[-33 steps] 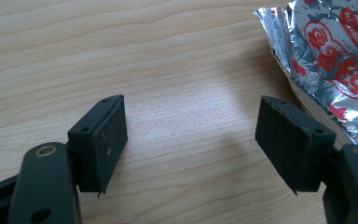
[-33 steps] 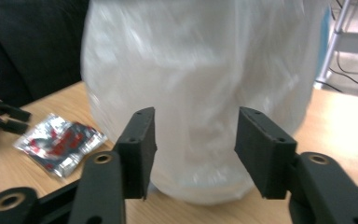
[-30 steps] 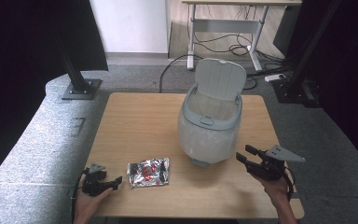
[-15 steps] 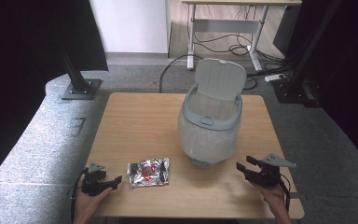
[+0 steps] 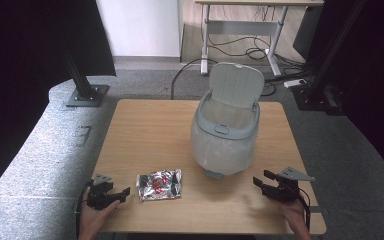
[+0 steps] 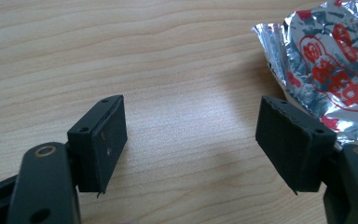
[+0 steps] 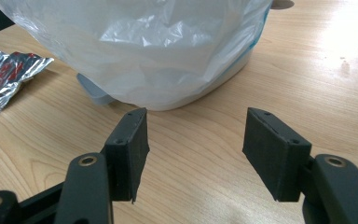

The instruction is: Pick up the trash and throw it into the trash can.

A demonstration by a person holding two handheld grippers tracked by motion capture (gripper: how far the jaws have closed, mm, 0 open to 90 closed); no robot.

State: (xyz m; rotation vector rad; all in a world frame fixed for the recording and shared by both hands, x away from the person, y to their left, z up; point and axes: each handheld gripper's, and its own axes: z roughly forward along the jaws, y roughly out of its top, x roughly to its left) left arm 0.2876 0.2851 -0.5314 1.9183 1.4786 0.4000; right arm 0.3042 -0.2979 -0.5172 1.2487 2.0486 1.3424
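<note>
High view: the right gripper (image 5: 269,182) has dropped from above the tabletop (image 5: 150,130) to rest low at lower right, near the bin (image 5: 226,135); its fingers have just been opening, nothing between them. The left gripper (image 5: 116,192) sits unmoved at lower left, just beside the foil packet (image 5: 159,184).

Left gripper view: fingers (image 6: 103,140) apart, empty; the packet lies at upper right.

Right gripper view: fingers (image 7: 131,147) apart before the bag-lined bin. Both look poised to begin.

The foil packet (image 6: 328,65) near the tabletop's front edge bears red characters inside a red oval on a white patch, too crumpled to read. More red print on the foil (image 5: 159,184) is too small to make out.
</note>
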